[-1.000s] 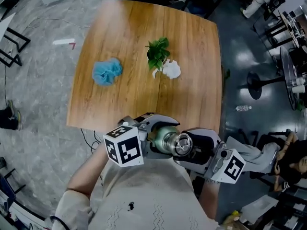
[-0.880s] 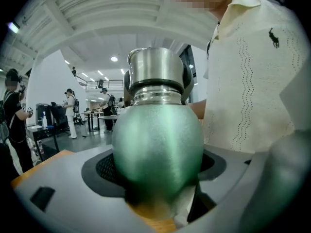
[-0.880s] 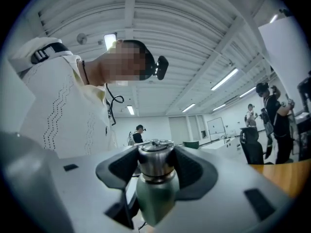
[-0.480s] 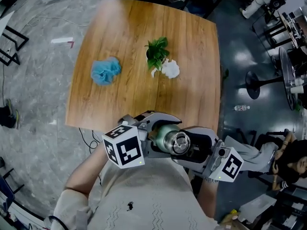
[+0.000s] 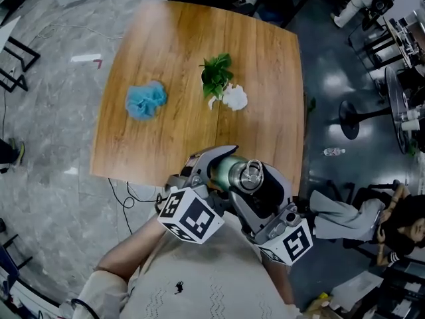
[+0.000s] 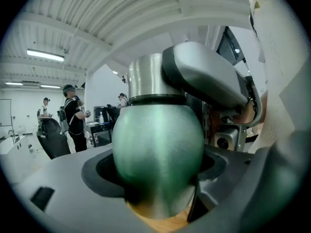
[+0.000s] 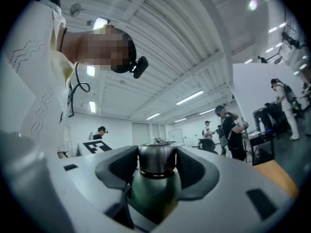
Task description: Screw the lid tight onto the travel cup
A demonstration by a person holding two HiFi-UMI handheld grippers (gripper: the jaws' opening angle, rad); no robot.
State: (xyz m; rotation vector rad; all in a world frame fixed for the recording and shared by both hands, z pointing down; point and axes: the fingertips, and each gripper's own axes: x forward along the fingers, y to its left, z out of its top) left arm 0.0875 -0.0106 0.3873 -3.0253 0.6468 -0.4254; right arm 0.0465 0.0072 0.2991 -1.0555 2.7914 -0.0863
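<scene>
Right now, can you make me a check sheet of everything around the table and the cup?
Surface: wooden table, light grain.
Job's things: green travel cup held in the air by the table's near edge; steel lid sits on its mouth.
Clutter: blue fluffy cloth, green plant, white lump touching the plant.
Tongs: left tongs shut on the cup's body; right tongs shut on the lid.
Cables: a thin cable on the floor by the table's near edge.
Surroundings: grey floor, plastic bottle lying on it, people standing far off.
</scene>
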